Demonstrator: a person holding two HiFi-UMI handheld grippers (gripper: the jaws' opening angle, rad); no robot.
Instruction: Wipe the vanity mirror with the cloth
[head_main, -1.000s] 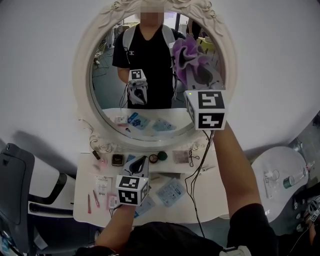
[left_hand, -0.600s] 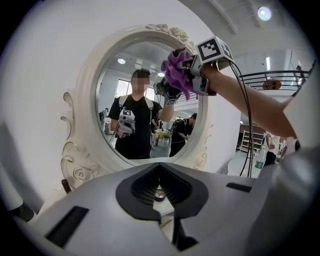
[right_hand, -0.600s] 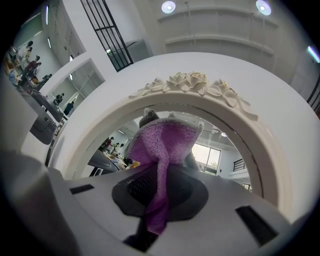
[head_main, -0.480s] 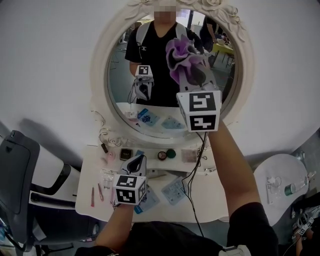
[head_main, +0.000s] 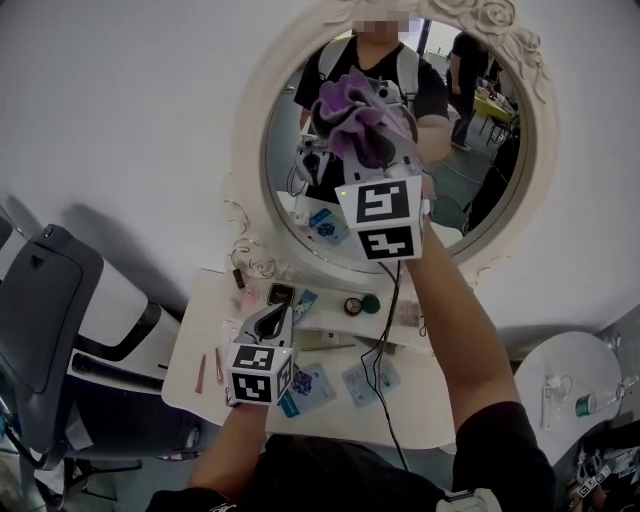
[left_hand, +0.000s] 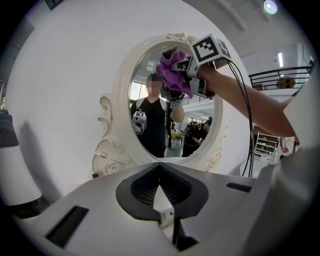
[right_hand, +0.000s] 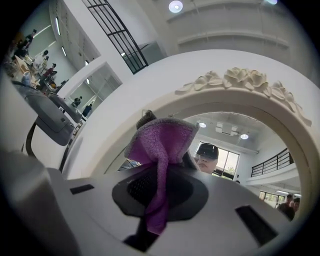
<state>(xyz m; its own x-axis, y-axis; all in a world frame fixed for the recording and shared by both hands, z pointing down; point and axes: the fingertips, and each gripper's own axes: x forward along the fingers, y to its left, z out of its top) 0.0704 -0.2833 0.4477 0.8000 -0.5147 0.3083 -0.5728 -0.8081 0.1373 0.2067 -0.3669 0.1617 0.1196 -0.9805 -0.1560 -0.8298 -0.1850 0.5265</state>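
The right gripper (head_main: 384, 152) is raised to the vanity mirror (head_main: 482, 160), its jaws clamped on a bunched purple cloth (head_main: 352, 112). The cloth sits at the upper part of the glass, towards its left side, and from the right gripper view one strip of the cloth (right_hand: 162, 145) hangs down between the jaws of the right gripper (right_hand: 160, 192) while the bunch fans out beyond them. Whether the cloth actually presses on the glass cannot be told. The left gripper (head_main: 272, 326) is held low and near, over the left part of the white counter (head_main: 425, 412), well apart from the mirror. In its own view, the left gripper (left_hand: 160, 192) has its jaws together with nothing between them, and they point up at the mirror's ornate white frame (left_hand: 118, 110). A black cable (head_main: 384, 330) runs down from the right gripper across the counter. Blue packets (head_main: 362, 381) and a round green compact (head_main: 370, 303) lie on the counter. A grey chair (head_main: 45, 300) stands at the left.
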